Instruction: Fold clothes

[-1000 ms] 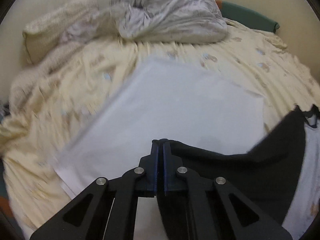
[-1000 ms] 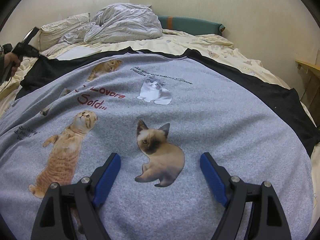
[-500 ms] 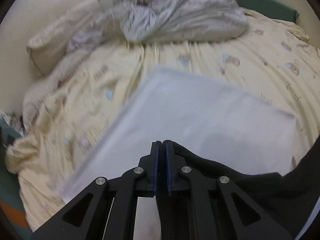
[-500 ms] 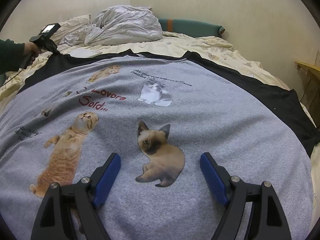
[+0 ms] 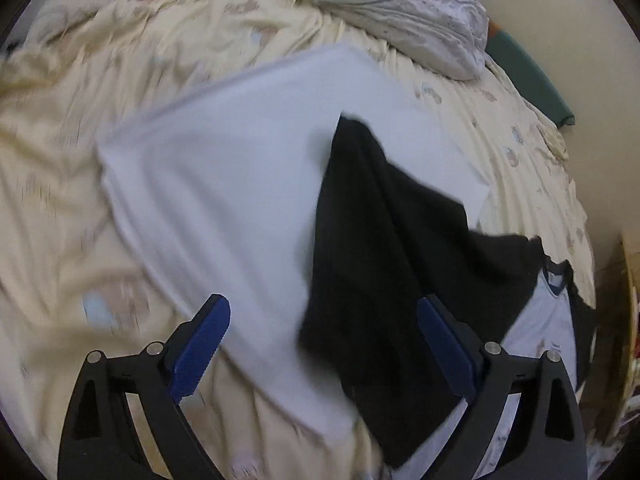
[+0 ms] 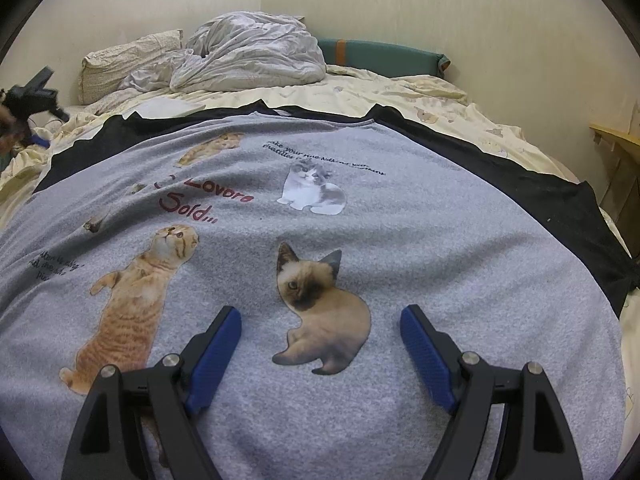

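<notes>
Between the spread blue pads of the right gripper (image 6: pixel 321 336) lies the grey cat-printed sweatshirt with black sleeves (image 6: pixel 360 216), flat on the cream patterned bedsheet (image 6: pixel 400 92); nothing is gripped. Over at the sweatshirt's black left sleeve (image 5: pixel 380 240), the left gripper (image 5: pixel 323 330) has its jaws opening, the sleeve beneath them but not pinched, draped across a folded white garment (image 5: pixel 216 168). Beyond sit a crumpled grey duvet (image 6: pixel 256 56) and a cream pillow (image 6: pixel 128 60).

grey shirt (image 6: pixel 400 240) reads "lovore sold..." in red.
</notes>
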A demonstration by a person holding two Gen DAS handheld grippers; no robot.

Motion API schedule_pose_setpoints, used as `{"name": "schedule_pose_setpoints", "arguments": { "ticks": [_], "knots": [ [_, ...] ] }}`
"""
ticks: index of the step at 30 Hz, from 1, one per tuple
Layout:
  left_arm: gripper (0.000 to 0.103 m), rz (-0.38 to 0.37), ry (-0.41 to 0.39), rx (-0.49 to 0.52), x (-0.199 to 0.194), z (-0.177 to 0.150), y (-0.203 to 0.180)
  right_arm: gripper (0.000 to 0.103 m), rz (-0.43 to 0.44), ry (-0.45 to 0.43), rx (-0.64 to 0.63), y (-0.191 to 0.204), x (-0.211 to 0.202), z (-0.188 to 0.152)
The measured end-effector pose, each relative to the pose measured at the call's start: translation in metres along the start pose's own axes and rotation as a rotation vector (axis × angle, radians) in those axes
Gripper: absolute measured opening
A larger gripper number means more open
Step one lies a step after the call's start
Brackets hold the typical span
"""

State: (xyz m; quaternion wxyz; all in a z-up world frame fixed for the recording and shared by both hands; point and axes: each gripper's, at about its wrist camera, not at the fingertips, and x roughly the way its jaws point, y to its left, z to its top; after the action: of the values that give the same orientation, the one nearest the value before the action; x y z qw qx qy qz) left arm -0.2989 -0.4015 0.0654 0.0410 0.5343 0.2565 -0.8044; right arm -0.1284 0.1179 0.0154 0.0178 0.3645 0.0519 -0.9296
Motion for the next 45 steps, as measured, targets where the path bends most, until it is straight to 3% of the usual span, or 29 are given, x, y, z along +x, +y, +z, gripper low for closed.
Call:
{"name": "schedule_pose_setpoints", "arguments": {
  "ticks": [1,2,3,4,7,13,14,15,19,23,28,33,34,36,38,39,41,45],
  "knots": [
    [0.086,-0.01,0.013,-0.025,0.003,-0.006,0.002,0.082,0.0,0.0,0.0,0.0,0.0,0.0],
    [0.07,-0.009,0.023,-0.039,0.007,-0.01,0.004,0.082,0.0,0.0,0.0,0.0,0.0,0.0],
    [0.042,-0.008,0.034,-0.053,0.011,-0.013,0.005,0.082,-0.001,0.0,-0.001,0.0,0.0,0.0],
    [0.037,-0.01,0.042,-0.07,0.015,-0.016,0.006,0.082,-0.001,0.0,-0.002,0.0,0.0,0.0],
    [0.037,-0.043,0.041,-0.086,0.026,-0.018,0.0,0.082,-0.001,0.0,-0.002,0.0,0.0,0.0],
    [0.04,0.0,-0.001,-0.145,0.039,-0.014,0.0,0.082,-0.002,-0.001,-0.003,0.001,0.0,-0.001],
    [0.031,0.009,-0.019,-0.134,0.038,-0.014,-0.003,0.082,-0.002,-0.002,-0.003,0.001,0.0,-0.001],
    [0.003,0.031,-0.041,-0.123,0.033,-0.015,-0.006,0.082,-0.001,-0.003,-0.003,0.001,0.0,-0.001],
    [0.003,0.145,-0.125,-0.128,0.003,-0.021,-0.005,0.082,0.0,-0.004,-0.003,0.0,0.0,-0.001],
    [0.003,0.243,-0.137,-0.145,-0.019,-0.026,0.015,0.082,0.0,-0.006,-0.004,0.0,0.0,0.0],
    [0.004,0.328,-0.134,-0.168,-0.009,-0.027,0.035,0.082,0.001,-0.008,-0.005,-0.001,0.001,0.001],
    [0.014,0.398,-0.138,-0.169,-0.006,-0.025,0.024,0.082,0.002,-0.009,-0.006,-0.003,0.001,0.001],
    [0.022,0.448,-0.15,-0.153,-0.008,-0.023,0.02,0.082,0.002,-0.01,-0.007,-0.003,0.001,0.001],
    [0.022,0.635,-0.19,-0.102,-0.017,-0.012,0.014,0.082,0.002,-0.011,-0.007,-0.003,0.001,0.001],
    [0.021,0.754,-0.244,-0.114,-0.03,-0.002,0.015,0.082,0.002,-0.013,-0.007,-0.003,0.0,0.0],
    [0.018,0.747,-0.262,-0.107,-0.034,0.001,0.011,0.082,0.003,-0.014,-0.007,-0.003,0.0,0.0],
    [0.018,0.559,-0.261,-0.019,-0.031,0.002,-0.012,0.082,0.003,-0.015,-0.007,-0.003,0.0,0.0],
    [0.018,0.236,-0.244,0.327,-0.007,-0.019,-0.106,0.082,0.002,-0.016,-0.007,-0.003,0.0,0.0]
  ]
}}
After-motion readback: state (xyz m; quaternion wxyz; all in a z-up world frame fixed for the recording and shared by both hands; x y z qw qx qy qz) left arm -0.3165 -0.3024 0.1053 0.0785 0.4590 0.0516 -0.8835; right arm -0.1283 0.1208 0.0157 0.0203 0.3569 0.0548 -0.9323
